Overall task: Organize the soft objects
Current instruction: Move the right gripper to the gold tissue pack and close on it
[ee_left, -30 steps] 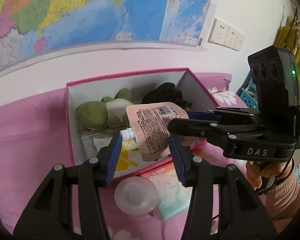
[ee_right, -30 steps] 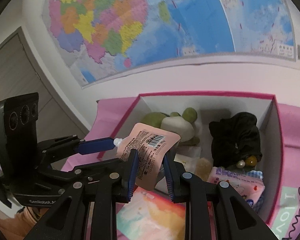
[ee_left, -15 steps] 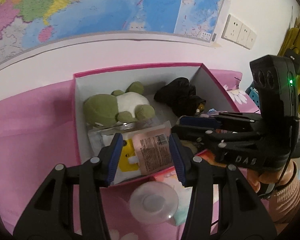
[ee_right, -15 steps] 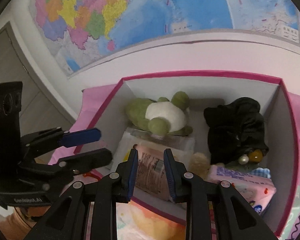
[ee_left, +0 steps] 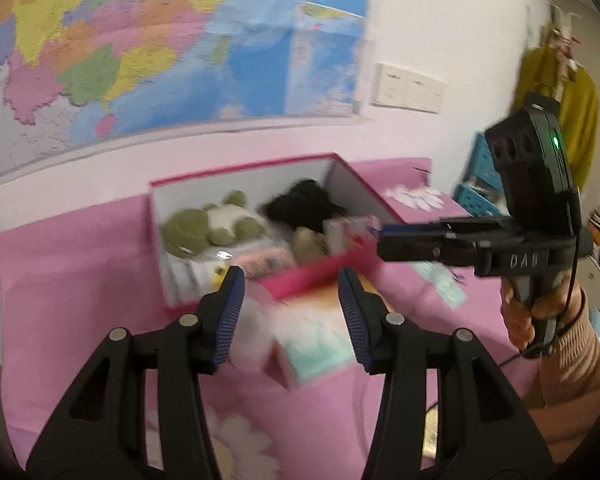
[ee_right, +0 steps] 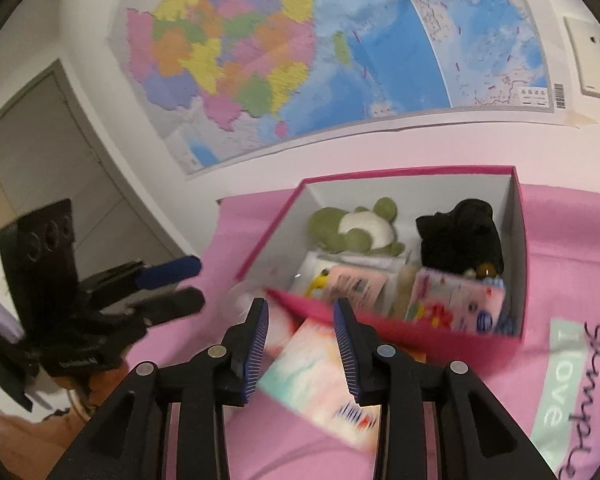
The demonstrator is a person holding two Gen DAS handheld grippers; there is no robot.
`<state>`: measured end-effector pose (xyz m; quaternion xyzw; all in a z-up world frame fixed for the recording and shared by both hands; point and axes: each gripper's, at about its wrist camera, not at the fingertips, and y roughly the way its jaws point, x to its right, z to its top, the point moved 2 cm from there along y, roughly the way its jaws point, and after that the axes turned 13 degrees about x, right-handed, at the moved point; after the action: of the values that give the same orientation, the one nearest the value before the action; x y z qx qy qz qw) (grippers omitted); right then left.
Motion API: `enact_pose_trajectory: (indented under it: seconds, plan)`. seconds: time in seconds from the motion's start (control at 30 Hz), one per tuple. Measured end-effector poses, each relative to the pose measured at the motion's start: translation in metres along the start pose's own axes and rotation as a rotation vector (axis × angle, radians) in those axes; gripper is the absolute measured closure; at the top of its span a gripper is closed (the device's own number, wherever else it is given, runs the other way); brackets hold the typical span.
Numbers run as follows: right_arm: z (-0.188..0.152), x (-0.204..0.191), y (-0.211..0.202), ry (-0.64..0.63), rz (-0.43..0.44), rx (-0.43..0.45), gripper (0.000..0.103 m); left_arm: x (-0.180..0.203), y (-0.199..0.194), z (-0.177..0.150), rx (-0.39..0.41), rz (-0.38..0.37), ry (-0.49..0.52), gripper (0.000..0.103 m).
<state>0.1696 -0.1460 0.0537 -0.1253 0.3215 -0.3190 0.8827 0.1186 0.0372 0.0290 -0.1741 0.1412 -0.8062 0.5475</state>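
The right tool point(ee_right: 301, 336) is standing open, its jaws having just been opening, with nothing between them. The left tool point(ee_left: 290, 312) is also standing apart and empty. The pink refill pouch point(ee_right: 354, 286) is lying inside the pink box point(ee_right: 400, 328), near the front wall, beside the wet wipes pack point(ee_right: 456, 300). Its long axis is running from the front wall toward the green frog plush point(ee_right: 356, 232) — its print is too blurred to read. A black scrunchie point(ee_right: 460, 236) is lying in the far right corner. On the pink sheet point(ee_right: 572, 240) the words "I love" are showing in white on green — with black handwriting beside them. The body of the right tool is bearing "DAS".
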Motion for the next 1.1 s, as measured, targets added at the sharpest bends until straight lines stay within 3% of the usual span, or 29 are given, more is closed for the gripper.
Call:
enact_pose_trajectory:
  seconds: [0.3, 0.57, 0.9, 1.1]
  plan:
    - [-0.052, -0.016, -0.044, 0.021, 0.004, -0.045, 0.068, 0.036, -0.002, -0.047, -0.096, -0.078, 0.053, 0.052]
    - [-0.115, -0.005, -0.067, 0.111, -0.043, -0.161, 0.068, 0.068, 0.009, -0.093, -0.218, -0.153, 0.082, 0.052]
    - [-0.177, -0.002, -0.084, 0.204, -0.060, -0.317, 0.068, 0.087, 0.016, -0.123, -0.287, -0.193, 0.090, 0.052]
    - [-0.191, -0.015, -0.080, 0.217, 0.009, -0.354, 0.068, 0.093, 0.019, -0.134, -0.324, -0.213, 0.091, 0.053]
